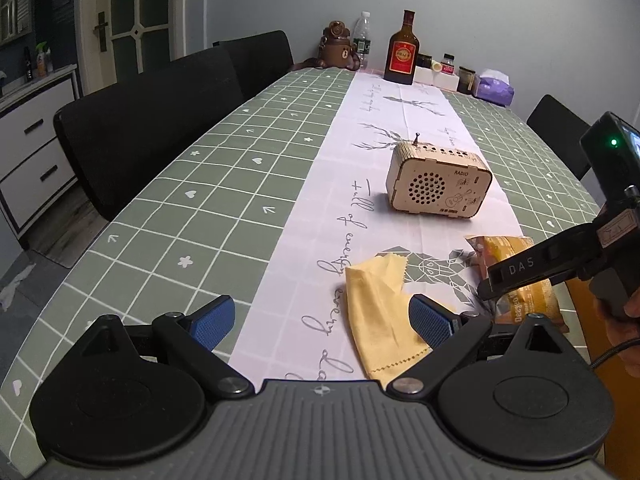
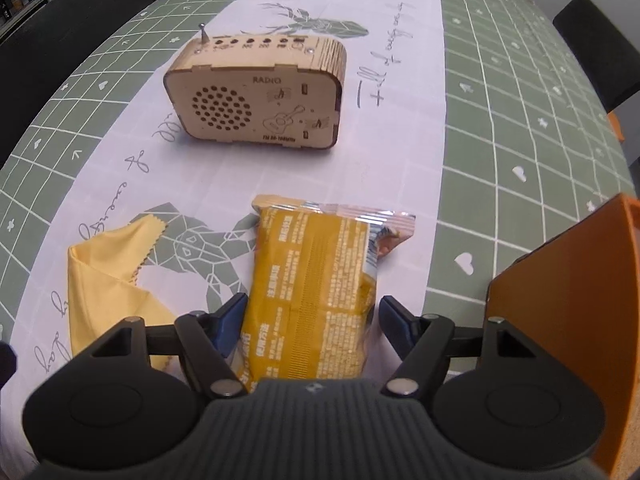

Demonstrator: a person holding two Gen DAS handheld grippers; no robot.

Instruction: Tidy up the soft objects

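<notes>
On white runner: right gripper (image 2: 310,320) wide, straddling snack packet (image 2: 316,280), not clamped; left gripper (image 1: 322,320) open, empty.

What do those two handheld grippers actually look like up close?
Each is black plastic on a ribbed grey body, with two round black discs and silver pivot bolts. The left gripper has blue textured pads; so does the right gripper. From the side, the right one bears white letters "DAS", a box with a green light and a black cable.
</notes>
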